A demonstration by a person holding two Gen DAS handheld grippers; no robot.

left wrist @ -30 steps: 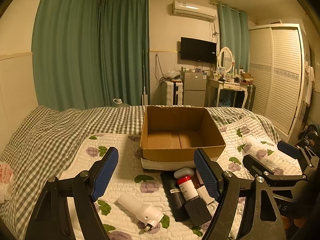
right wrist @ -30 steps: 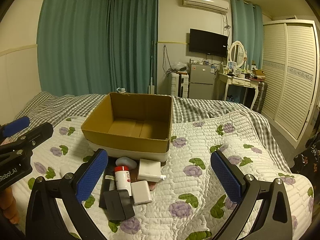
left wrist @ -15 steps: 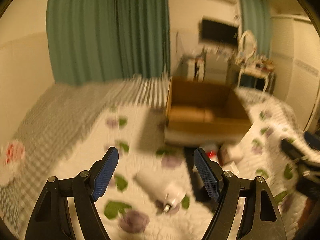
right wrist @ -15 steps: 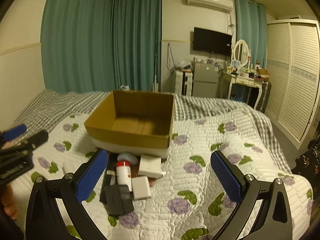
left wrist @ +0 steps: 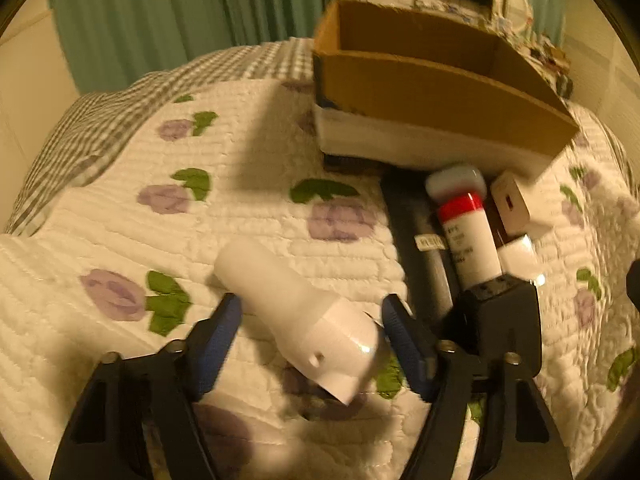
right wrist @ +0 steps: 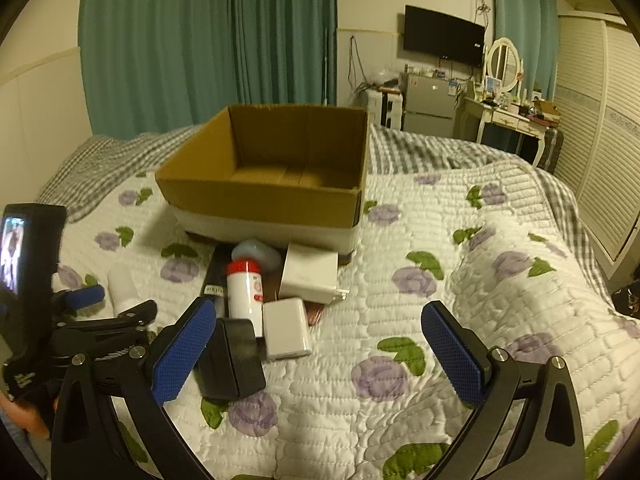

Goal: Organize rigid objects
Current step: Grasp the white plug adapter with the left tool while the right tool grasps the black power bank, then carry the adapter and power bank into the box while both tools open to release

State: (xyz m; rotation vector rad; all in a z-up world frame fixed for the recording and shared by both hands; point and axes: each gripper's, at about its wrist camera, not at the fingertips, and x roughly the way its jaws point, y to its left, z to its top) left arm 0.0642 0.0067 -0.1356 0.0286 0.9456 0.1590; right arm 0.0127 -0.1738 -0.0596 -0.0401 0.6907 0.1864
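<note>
White bottle (left wrist: pixel 304 312) | between left tool (left wrist: pixel 312 344) pads | label unreadable

- The cardboard box (right wrist: pixel 276 168) stands on the quilt (right wrist: pixel 460 320), towards the far side of the bed.
- Just in front of the box lies a small heap: a bottle (right wrist: pixel 245 288) in the middle, a charger (right wrist: pixel 308 274) to its right, and a smaller adapter (right wrist: pixel 286 334) in front of the charger.
- A dark case (right wrist: pixel 232 356) lies at the near end of the heap, touching the adapter.
- A long dark thing (left wrist: pixel 424 240) lies on the left of the bottle.
- Left of the heap, apart from it, lies a white tube (left wrist: pixel 304 320), between the fingers of the left gripper (left wrist: pixel 312 344).
- The right gripper (right wrist: pixel 320 360) is in front of the heap.
</note>
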